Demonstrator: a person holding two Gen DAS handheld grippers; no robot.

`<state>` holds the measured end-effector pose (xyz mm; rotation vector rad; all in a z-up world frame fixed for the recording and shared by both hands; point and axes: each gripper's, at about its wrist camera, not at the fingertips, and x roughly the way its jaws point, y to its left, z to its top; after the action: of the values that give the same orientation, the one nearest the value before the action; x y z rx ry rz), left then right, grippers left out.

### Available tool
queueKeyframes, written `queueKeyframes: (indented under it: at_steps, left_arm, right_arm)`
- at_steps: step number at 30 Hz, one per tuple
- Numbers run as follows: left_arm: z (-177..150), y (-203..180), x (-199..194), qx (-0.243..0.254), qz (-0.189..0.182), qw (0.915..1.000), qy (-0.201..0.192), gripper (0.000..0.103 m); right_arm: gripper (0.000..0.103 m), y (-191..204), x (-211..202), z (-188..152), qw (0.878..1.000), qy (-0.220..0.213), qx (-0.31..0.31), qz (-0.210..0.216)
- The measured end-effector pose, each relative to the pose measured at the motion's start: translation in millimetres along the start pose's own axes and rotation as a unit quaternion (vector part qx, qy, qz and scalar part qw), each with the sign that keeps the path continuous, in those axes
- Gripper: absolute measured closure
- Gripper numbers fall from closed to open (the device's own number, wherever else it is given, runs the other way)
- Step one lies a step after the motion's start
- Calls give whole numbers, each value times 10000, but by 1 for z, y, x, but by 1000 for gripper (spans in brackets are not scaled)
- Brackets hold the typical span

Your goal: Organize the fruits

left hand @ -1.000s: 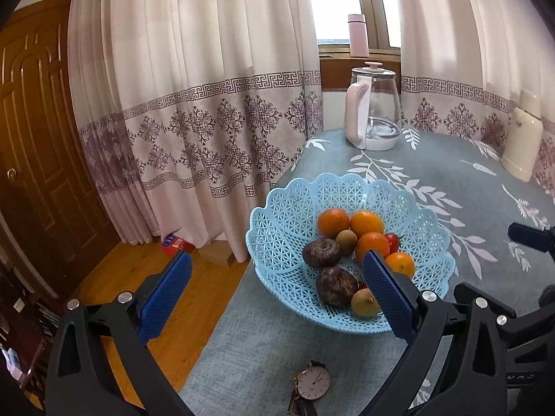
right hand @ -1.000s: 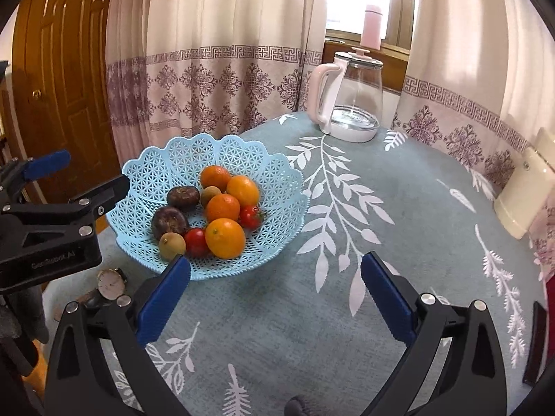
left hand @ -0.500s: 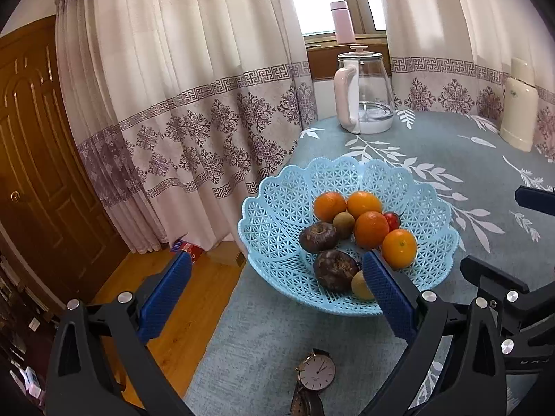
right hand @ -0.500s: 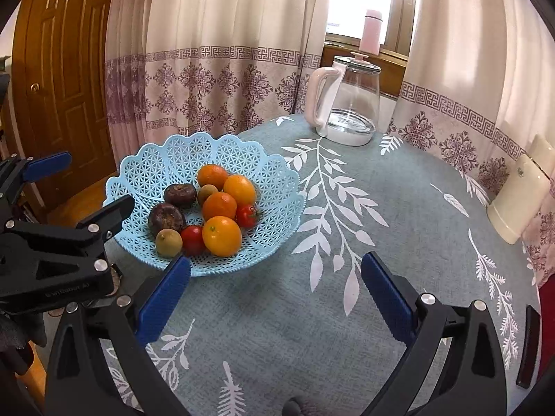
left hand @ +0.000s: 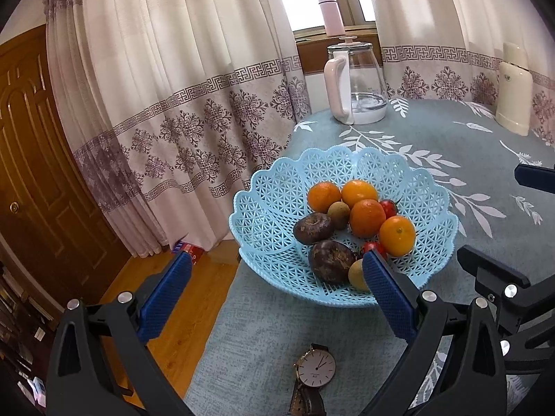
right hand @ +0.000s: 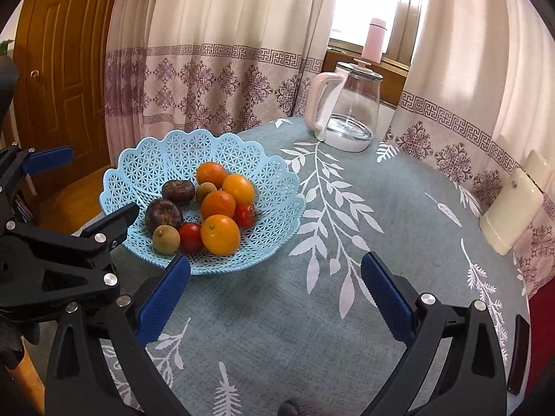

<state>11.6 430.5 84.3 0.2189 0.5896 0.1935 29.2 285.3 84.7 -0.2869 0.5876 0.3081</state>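
Hovering short of basket (left hand: 263,208), left gripper (left hand: 274,291) spread, empty; right gripper (right hand: 275,287) spread over bare cloth. Fruit piled in basket centre. Risks: basket near table edge, nudge tips it; round oranges (right hand: 220,234) roll; tomatoes (right hand: 190,237) crush.

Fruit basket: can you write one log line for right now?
left hand-held gripper: open, empty | right hand-held gripper: open, empty | fruit basket: full, untouched

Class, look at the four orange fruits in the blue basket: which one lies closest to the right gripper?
The orange at the front of the basket, beside the near red tomato; the other three sit farther back.
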Motion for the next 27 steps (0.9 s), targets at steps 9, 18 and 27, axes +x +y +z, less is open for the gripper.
queueKeyframes:
  at_steps: [9,18,27]
  left_arm:
    - [-1,-2,2,68,-21,10000,16,3]
    - [-3,-3,3,94,-16,9999,37,3]
    - [-4,-2,4,107,-2,9999,39,3]
  right_arm:
    - [5,3,2,-2,10000,33,-64,-28]
    - [5,3,5,-3,9999,82,-63,5]
    - [5,4,6,-4,9999,99,-83,20]
